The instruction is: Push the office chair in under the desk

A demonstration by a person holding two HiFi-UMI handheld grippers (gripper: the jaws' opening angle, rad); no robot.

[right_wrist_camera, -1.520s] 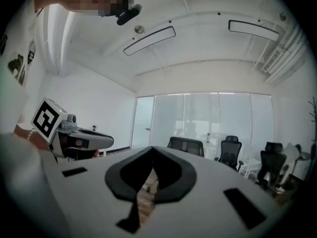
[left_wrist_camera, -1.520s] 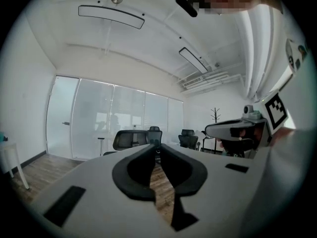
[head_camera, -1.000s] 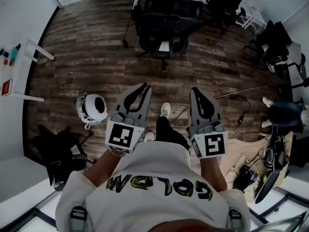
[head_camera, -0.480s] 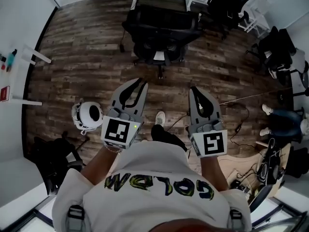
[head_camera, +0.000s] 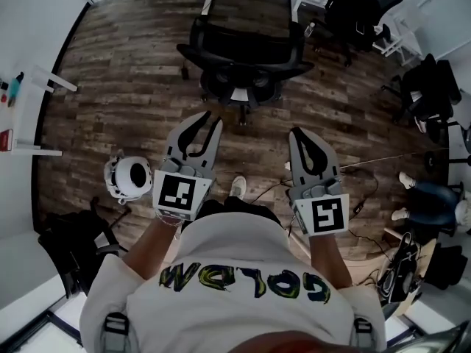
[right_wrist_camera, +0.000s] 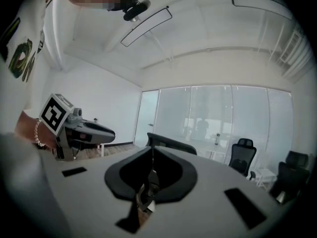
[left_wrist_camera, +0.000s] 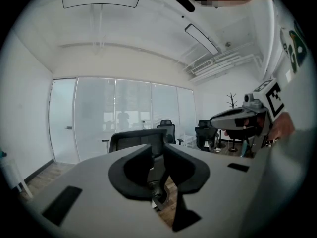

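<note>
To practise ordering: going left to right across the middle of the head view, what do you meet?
White round object on the floor → left gripper, jaws empty and just opening → right gripper → person's legs in jeans.

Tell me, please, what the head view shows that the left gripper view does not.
Only the head view shows the white round object on the floor, the person's white shoe and the black bag at lower left. Only the left gripper view shows the ceiling light panels, the glass wall and a coat stand. Both show the office chair, the shut right gripper, and the left gripper, whose jaws have just been opening with nothing between them.
</note>
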